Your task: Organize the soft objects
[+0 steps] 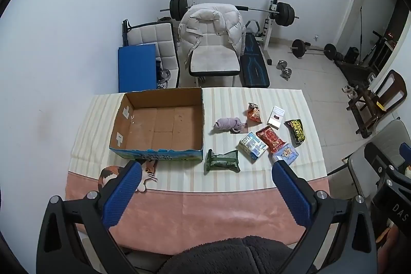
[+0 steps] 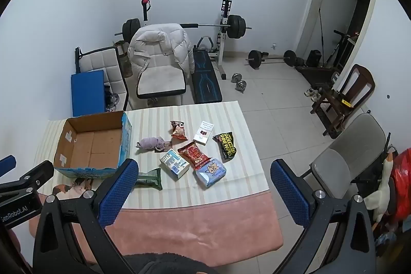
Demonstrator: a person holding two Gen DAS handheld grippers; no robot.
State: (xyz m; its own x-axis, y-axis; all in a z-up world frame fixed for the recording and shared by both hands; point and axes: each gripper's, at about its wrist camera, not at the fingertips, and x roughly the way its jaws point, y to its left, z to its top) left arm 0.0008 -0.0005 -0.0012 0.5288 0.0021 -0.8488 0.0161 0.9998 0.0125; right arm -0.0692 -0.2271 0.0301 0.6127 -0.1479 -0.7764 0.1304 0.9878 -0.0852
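Right gripper (image 2: 203, 179) held above the near table edge, jaws spread wide, nothing between them. Open cardboard box (image 2: 90, 143) sits left on the striped tablecloth (image 2: 226, 186), nothing inside. Right of it: lilac cloth bundle (image 2: 150, 143), green pack (image 2: 149, 179), blue tissue pack (image 2: 212, 171), red snack bag (image 2: 194, 152), black wipes pouch (image 2: 227, 145).

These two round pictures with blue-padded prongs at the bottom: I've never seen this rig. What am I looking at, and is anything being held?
A person holds a two-finger gripper in each hand; a fisheye camera on each looks along its fingers. One picture is from the left gripper, the other from the right gripper. Both are open and hold nothing. On the table lie an empty cardboard box, a rolled purple cloth, a green packet, a blue tissue pack and several snack packets.
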